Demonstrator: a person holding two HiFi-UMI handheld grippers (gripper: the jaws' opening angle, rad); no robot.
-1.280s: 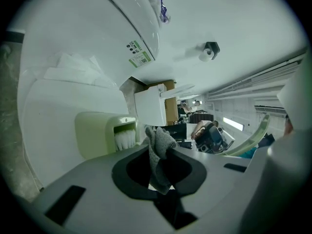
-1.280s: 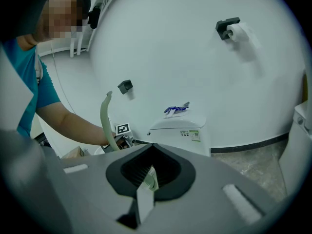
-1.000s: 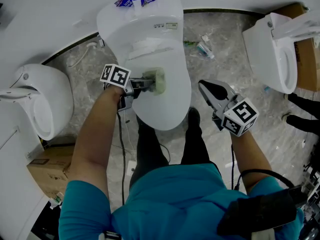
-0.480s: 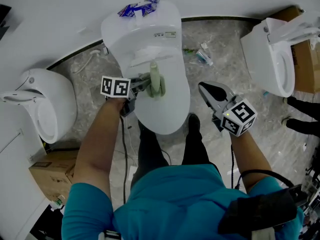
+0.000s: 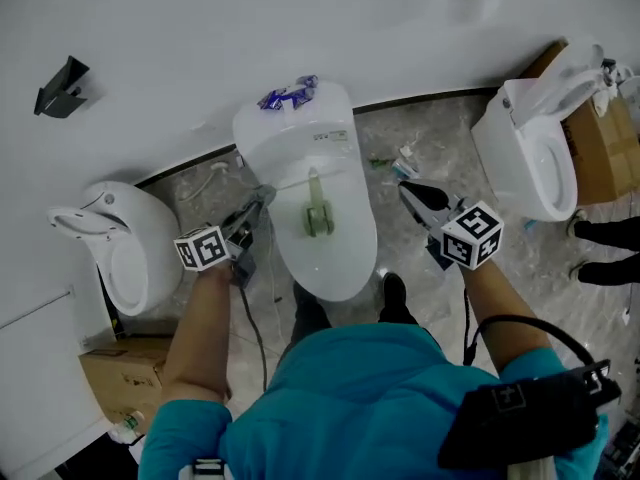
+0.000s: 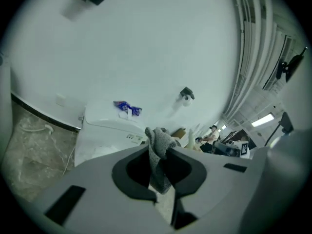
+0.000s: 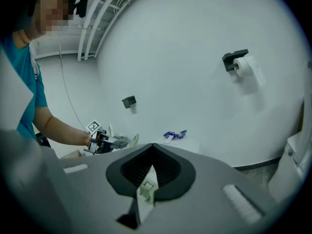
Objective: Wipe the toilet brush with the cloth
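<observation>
On the toilet [image 5: 345, 258] lies the brush [image 5: 316, 208]; left tongs [image 5: 254, 206] grip the cloth [image 6: 157, 145], right tongs [image 5: 408, 192] closed.

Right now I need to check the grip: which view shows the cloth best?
Left gripper view: the cloth sits close, pinched between the left gripper's fingers. Head view shows only a small tuft; right gripper view a distant speck.

no readable text; labels too small.
</observation>
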